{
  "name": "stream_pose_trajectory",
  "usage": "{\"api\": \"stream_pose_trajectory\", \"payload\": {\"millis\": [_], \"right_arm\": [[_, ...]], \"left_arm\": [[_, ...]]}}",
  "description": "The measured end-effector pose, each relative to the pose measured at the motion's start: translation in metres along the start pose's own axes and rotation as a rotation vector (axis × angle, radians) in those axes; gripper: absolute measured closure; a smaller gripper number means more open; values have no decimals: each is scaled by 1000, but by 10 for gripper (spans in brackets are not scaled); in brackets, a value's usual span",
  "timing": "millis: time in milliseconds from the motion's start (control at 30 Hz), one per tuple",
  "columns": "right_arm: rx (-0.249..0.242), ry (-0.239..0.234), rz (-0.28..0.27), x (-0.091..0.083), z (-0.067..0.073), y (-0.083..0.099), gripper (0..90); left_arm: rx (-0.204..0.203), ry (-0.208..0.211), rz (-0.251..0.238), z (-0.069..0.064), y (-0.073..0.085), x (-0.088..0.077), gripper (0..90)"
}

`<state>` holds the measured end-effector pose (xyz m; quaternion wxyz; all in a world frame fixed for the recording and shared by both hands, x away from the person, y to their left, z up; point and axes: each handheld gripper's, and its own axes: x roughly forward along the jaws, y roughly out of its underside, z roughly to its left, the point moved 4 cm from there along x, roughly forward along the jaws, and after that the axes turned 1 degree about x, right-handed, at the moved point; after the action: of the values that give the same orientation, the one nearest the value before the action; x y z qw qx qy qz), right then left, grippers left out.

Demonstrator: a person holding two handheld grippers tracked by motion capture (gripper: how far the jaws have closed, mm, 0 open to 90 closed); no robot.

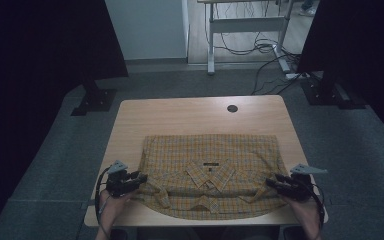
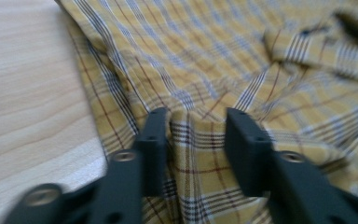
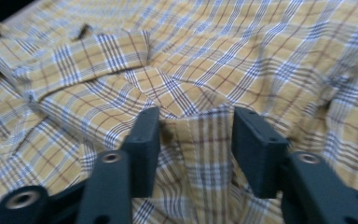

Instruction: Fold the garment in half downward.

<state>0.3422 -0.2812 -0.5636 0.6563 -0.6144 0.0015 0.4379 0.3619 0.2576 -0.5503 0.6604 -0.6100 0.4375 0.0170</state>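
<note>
1. Yellow plaid shirt (image 1: 210, 175) is spread flat, collar toward the near edge of the wooden table (image 1: 180, 115).
2. Left gripper (image 1: 139, 178) is held at the shirt's left edge, jaws parted, a fabric fold between them.
3. Right gripper (image 1: 272, 182) is held likewise at the right edge, jaws apart over cloth.

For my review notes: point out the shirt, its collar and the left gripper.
shirt (image 1: 240, 150), high view, flat back panel.
collar (image 1: 211, 175), high view, folded middle.
left gripper (image 1: 141, 177), high view, between jaw tips.

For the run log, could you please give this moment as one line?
plaid shirt flat on table | left gripper open over shirt | right gripper open over shirt
</note>
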Motion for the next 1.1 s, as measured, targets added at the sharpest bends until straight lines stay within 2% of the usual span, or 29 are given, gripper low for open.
{"api": "stream_pose_trajectory", "payload": {"millis": [33,67,100,167,267,333,433,467,500,533,567,667,733,833,900,967,1033,1100], "right_arm": [[-13,25,17,4,0,-1,722],[-13,25,17,4,0,-1,722],[-18,32,29,6,0,-1,785],[-18,24,27,6,3,-2,817],[-31,32,-18,-8,8,-7,823],[-39,28,-71,-25,11,-11,823],[-62,28,-114,-45,15,-9,822],[-57,23,-122,-49,14,-6,821],[-57,23,-122,-49,14,-6,821],[-34,7,-115,-52,11,8,820],[-23,2,-98,-50,9,15,820],[12,-3,-40,-42,2,38,820],[41,-2,-2,-37,-2,50,820],[79,-14,28,-34,-9,58,819],[77,-8,33,-33,-9,57,818],[65,3,42,-32,-7,57,816],[72,2,34,-33,-7,56,806],[73,10,22,-36,-6,54,766]], "left_arm": [[23,-19,0,-2,0,2,720],[43,-30,-11,-3,0,2,720],[57,-33,-36,-5,-1,-1,775],[88,-39,-87,-7,-4,-9,839],[88,-25,-187,-8,-13,-28,851],[104,-19,-249,-12,-18,-43,853],[113,-2,-289,-19,-15,-56,853],[118,6,-283,-22,-9,-58,853],[118,6,-283,-22,-9,-58,853],[129,8,-264,-24,-2,-57,853],[141,14,-214,-29,13,-52,853],[170,5,-125,-35,35,-41,853],[177,5,-78,-38,46,-35,852],[164,6,-23,-39,58,-27,848],[165,-2,-11,-39,58,-25,844],[147,-9,-19,-38,54,-27,817],[123,-19,-33,-35,47,-31,715],[125,-48,-63,-33,36,-36,595]]}}
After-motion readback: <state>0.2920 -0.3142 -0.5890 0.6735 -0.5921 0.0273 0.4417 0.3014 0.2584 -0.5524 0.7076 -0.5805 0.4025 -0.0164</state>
